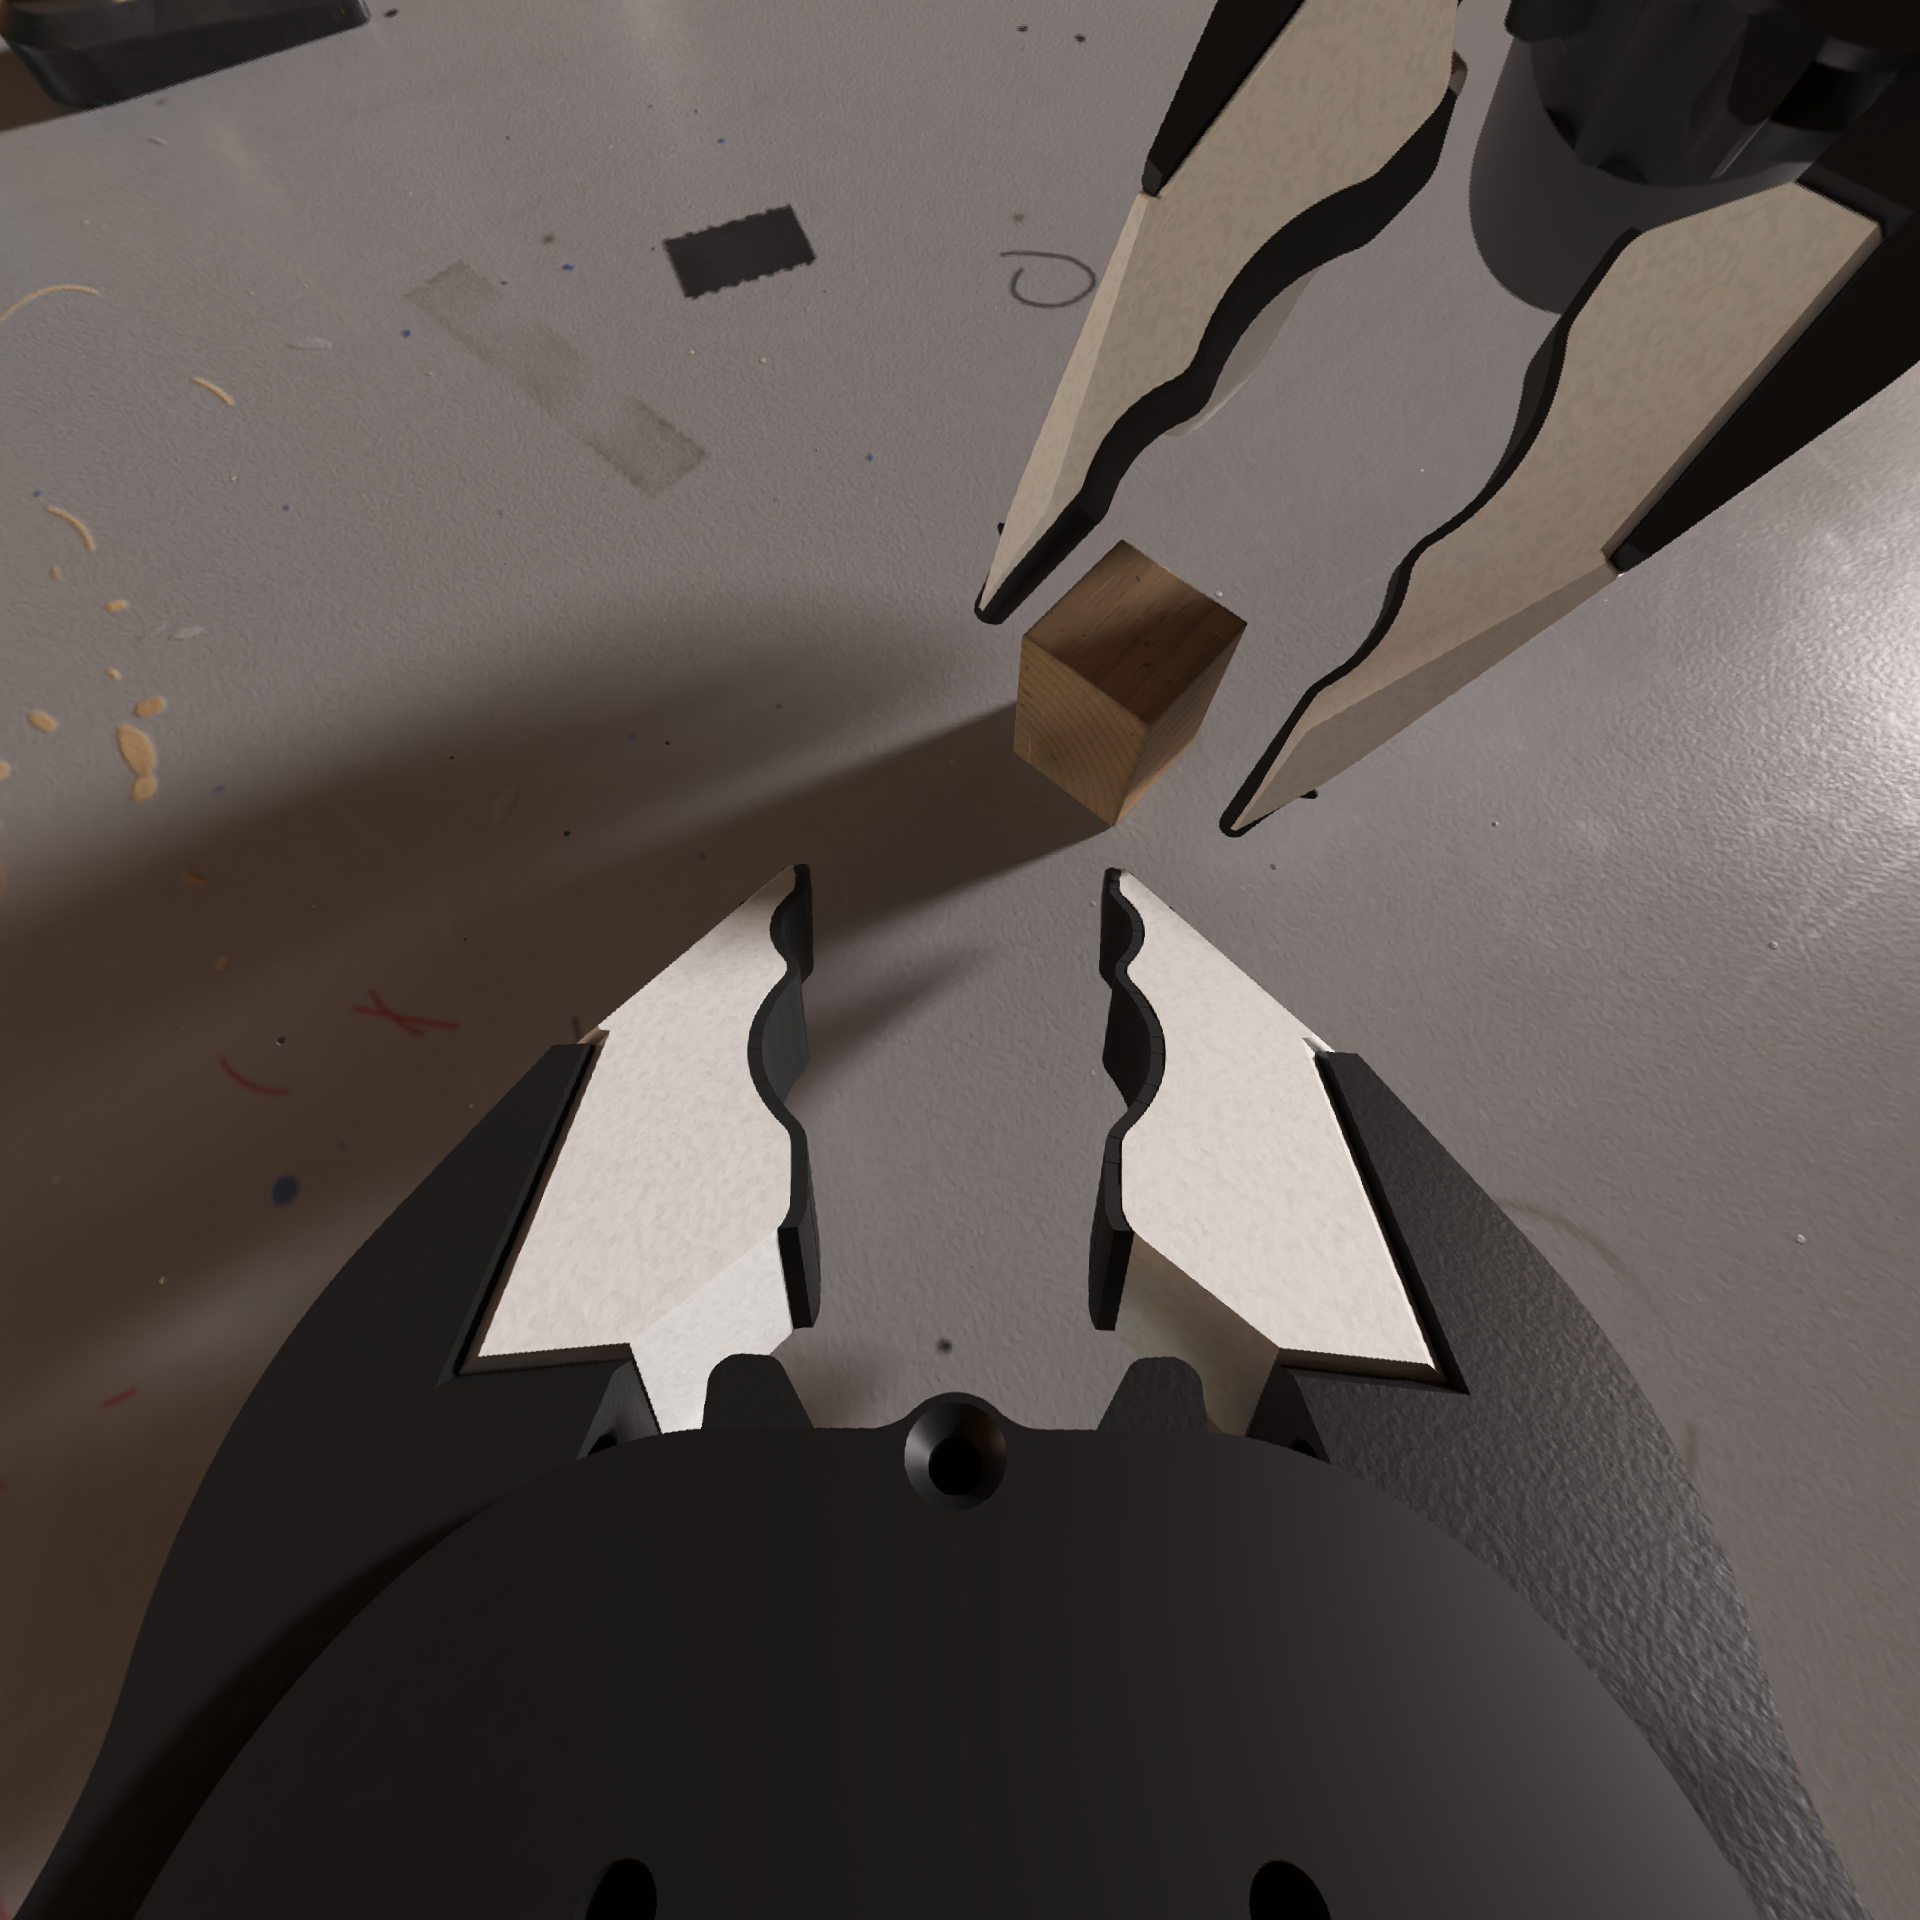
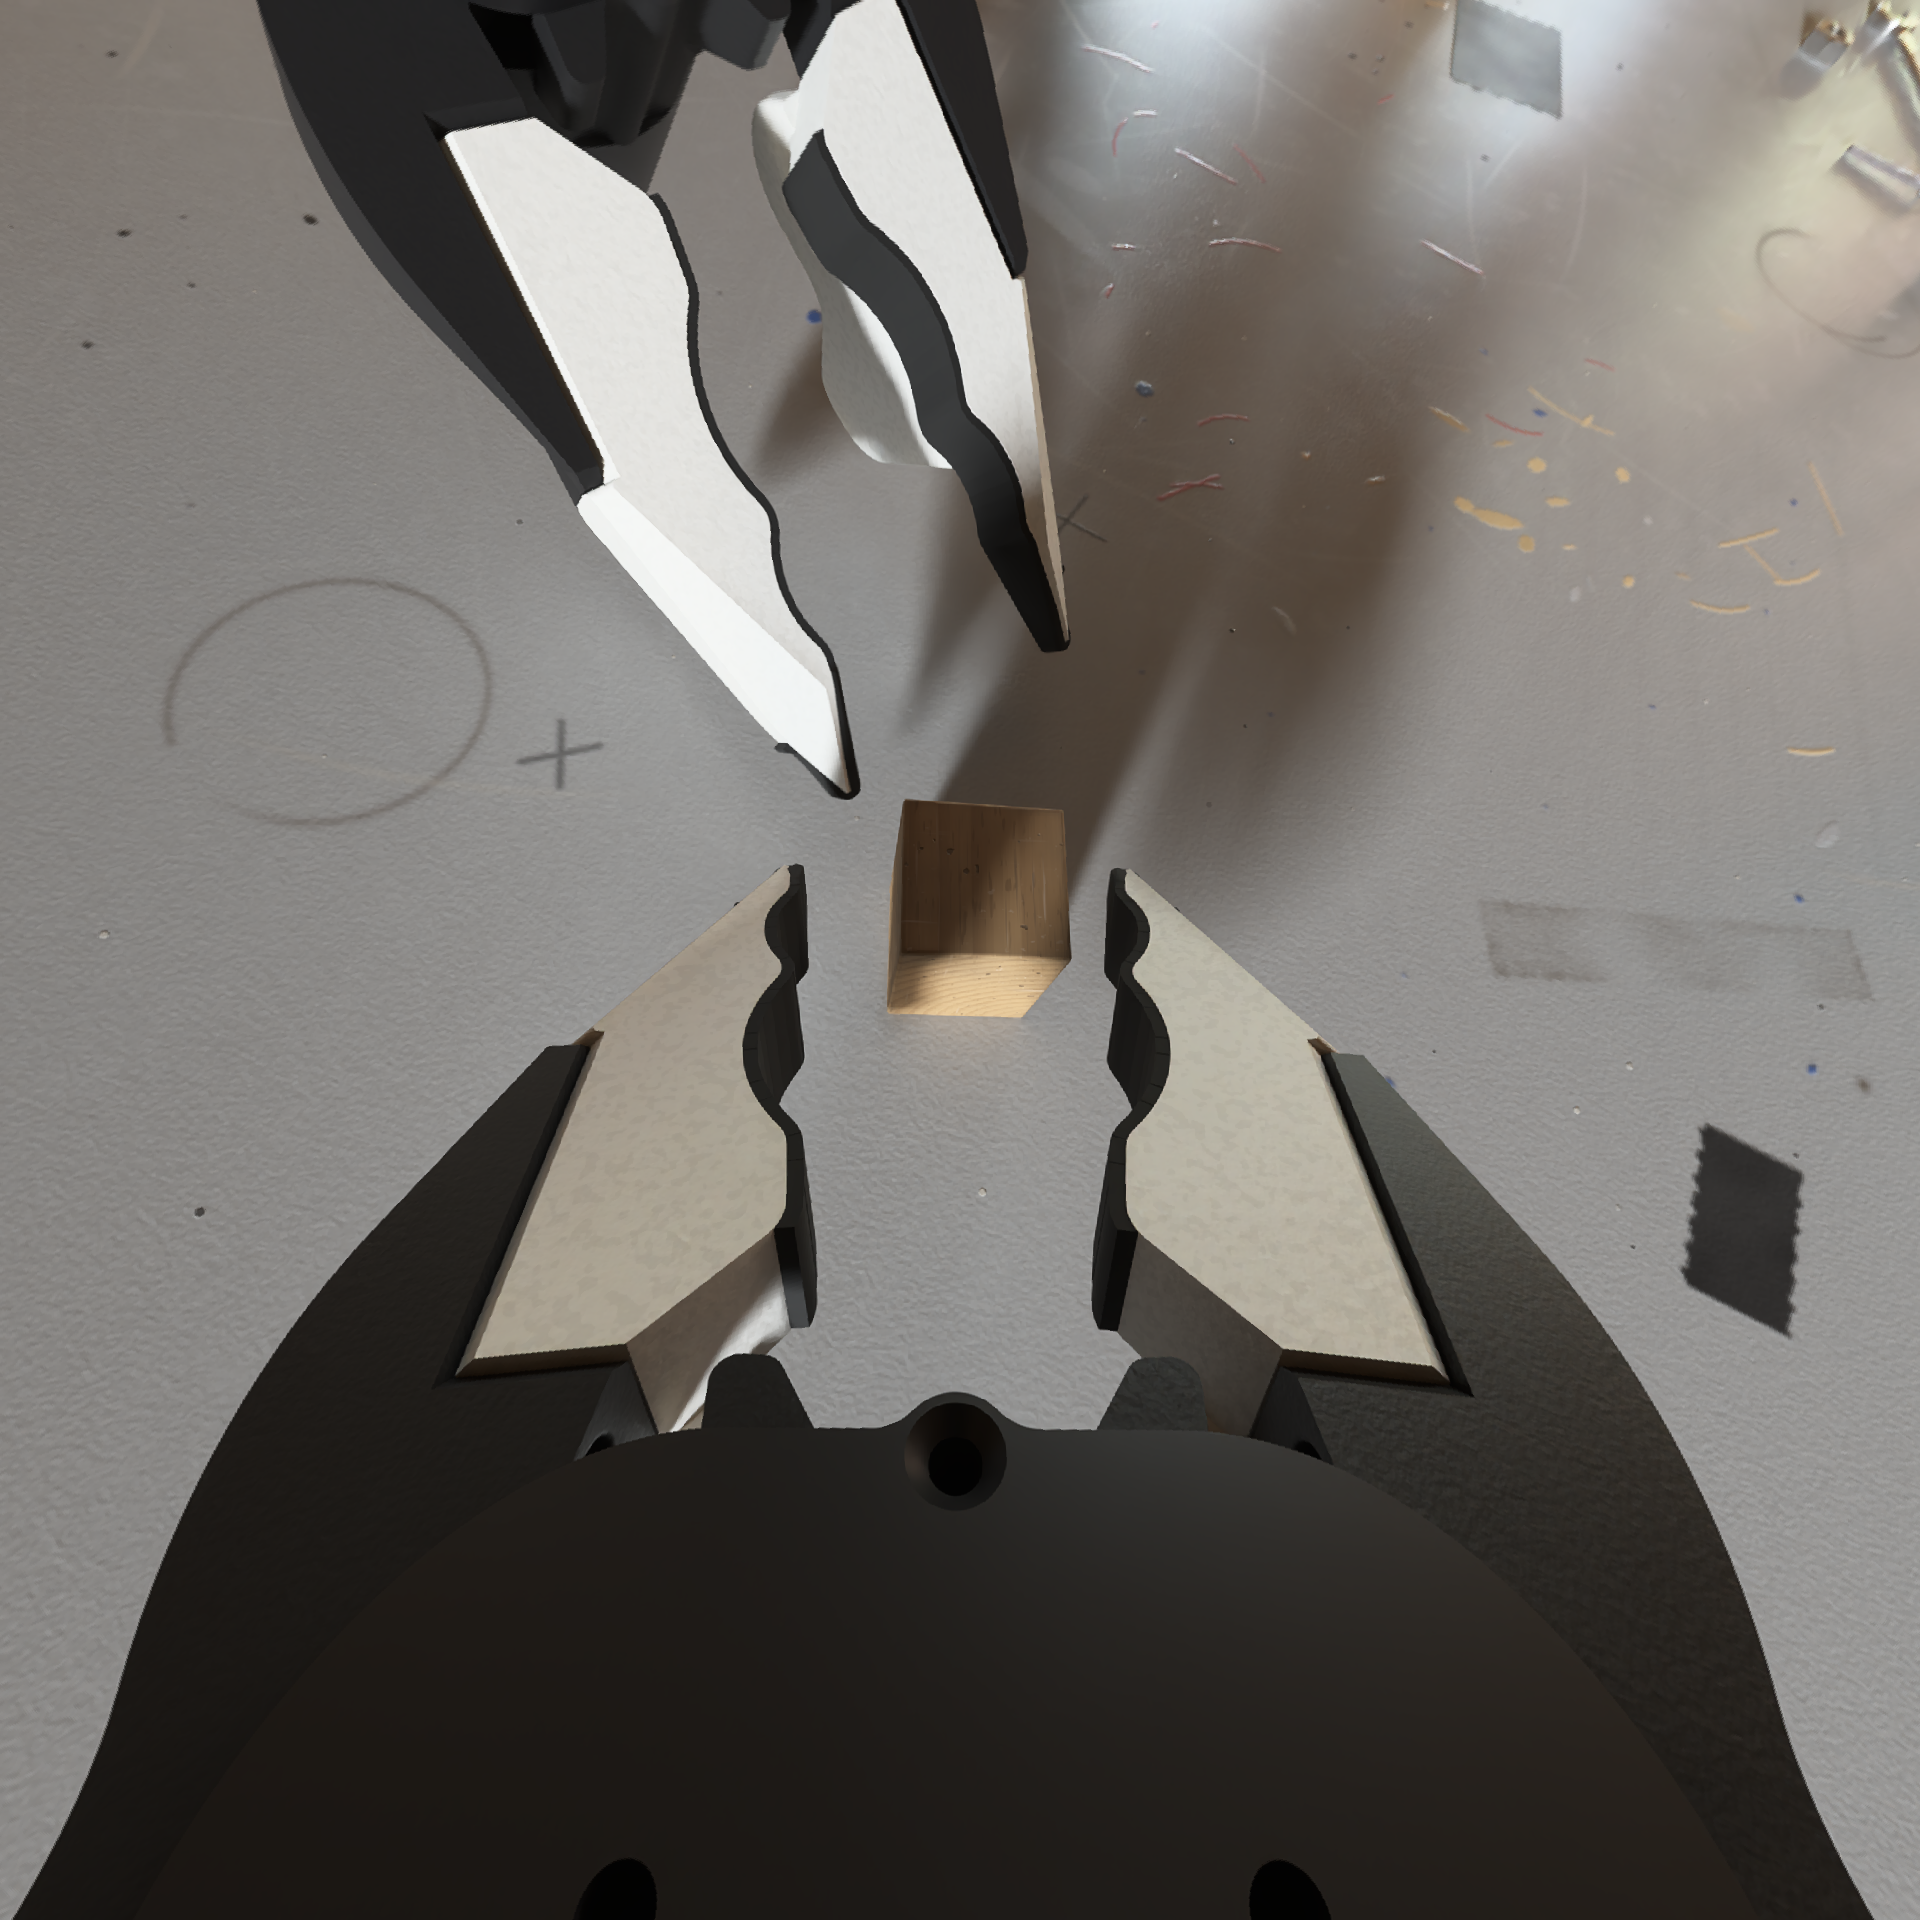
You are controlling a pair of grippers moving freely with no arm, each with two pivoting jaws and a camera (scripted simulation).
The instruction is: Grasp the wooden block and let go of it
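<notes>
- Nearest the lens in my right wrist view is the black body of my right gripper, its two pale fingers spread wide with nothing between the pads.
- Just past those fingertips stands the wooden block, resting on the grey table; it lies on the line between my fingers, slightly beyond their tips, touching neither.
- From my left wrist view, my left gripper is likewise wide open and empty, and the wooden block sits ahead of it and a little to the right, well clear of its tips.
- That same view shows my right gripper coming in from the top, one tip just beside the block's far upper corner and the other beside its near lower corner, so the block is straddled but not pinched.
- I judge the step in hand to be the approach for the grasp with the right gripper; the closing is not yet done.
- The next move, as I read it, calls for a small advance so the pads cover the block's sides, then a square, even squeeze; the block looks turned a bit against the fingers, so it may twist as they meet.
- My left gripper should keep out of the way, since its tips are near the block.
</notes>
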